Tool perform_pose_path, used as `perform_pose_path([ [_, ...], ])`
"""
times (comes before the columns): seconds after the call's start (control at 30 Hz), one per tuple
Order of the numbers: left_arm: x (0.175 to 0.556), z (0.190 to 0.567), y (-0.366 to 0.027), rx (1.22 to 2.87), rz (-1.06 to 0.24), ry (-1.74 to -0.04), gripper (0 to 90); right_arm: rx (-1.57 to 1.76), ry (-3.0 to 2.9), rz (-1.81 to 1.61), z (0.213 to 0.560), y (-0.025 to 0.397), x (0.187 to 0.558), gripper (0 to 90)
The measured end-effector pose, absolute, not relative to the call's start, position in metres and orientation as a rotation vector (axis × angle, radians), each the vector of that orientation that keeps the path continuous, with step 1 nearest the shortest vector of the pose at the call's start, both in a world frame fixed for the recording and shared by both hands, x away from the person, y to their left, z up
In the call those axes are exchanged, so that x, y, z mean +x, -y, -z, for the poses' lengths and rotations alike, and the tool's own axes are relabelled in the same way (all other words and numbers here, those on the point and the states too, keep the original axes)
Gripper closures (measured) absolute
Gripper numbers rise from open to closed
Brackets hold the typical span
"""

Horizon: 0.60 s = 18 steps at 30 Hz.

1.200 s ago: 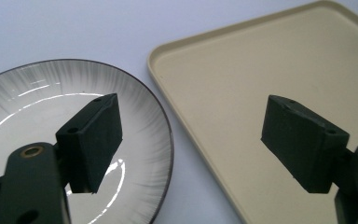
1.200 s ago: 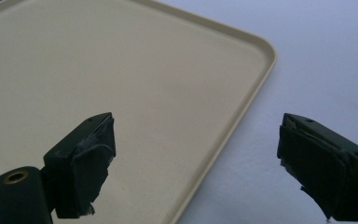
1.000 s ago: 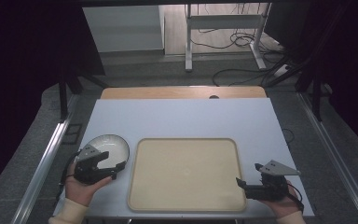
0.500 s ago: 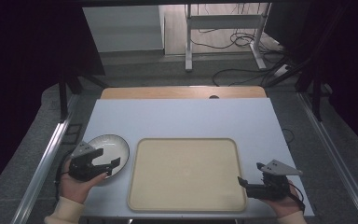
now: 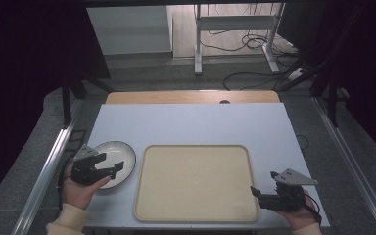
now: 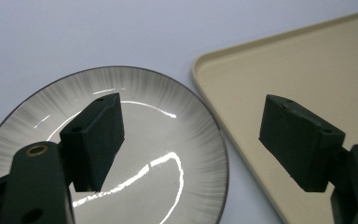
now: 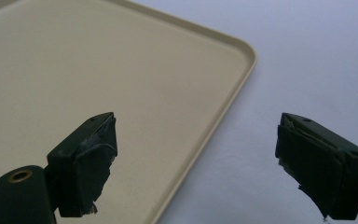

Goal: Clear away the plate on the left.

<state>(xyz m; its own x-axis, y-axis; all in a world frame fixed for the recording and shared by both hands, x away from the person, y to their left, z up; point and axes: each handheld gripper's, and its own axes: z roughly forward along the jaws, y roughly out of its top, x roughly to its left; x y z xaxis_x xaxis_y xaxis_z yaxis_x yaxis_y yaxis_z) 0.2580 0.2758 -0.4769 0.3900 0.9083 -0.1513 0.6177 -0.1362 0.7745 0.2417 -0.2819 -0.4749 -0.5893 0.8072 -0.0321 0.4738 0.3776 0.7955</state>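
Table: pale blue-grey top [image 5: 191, 125], with a strip of wood showing along the far edge.

Tray: big beige one [image 5: 196, 182] sitting flat in the middle of the near half, nothing on it as far as I can see.

Plate: round, glossy, grey streaky rim [image 5: 123, 152], just left of the tray. From the left gripper view [image 6: 168, 140] its edge sits right next to the tray's corner [image 6: 242, 70], a sliver of table between them, so not touching.

Left gripper: [image 5: 119, 167] held in the left hand [image 5: 81, 191], over the near side of the plate. Jaws are spread wide, nothing between them. In its own view [image 6: 193, 140] one jaw hangs over the plate, the other over the tray. Can't tell if either touches.

Right gripper: [image 5: 253, 191] in the right hand [image 5: 301, 219], at the tray's near right corner. Jaws wide apart too, holding nothing. Its own view [image 7: 196, 158] has one jaw over the tray [image 7: 121, 70] and the other over bare table [image 7: 317, 56], straddling the rim.
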Motion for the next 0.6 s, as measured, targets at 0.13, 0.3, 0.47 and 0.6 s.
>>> perform_pose_path([
  [0.13, 0.261, 0.477, -0.277, 1.860, -0.462, -1.309, 21.9, 1.090, -2.250, -1.067, 0.478, 0.278, 0.243, 13.1],
  [0.3, 0.268, 0.477, -0.286, 1.856, -0.470, -1.319, 22.6, 1.092, -2.253, -1.069, 0.478, 0.278, 0.245, 13.2],
  [0.47, 0.266, 0.481, -0.300, 1.835, -0.458, -1.360, 24.4, 1.091, -2.252, -1.075, 0.478, 0.277, 0.248, 13.2],
  [0.6, 0.267, 0.482, -0.313, 1.818, -0.452, -1.401, 23.1, 1.089, -2.262, -1.076, 0.478, 0.276, 0.249, 13.1],
])
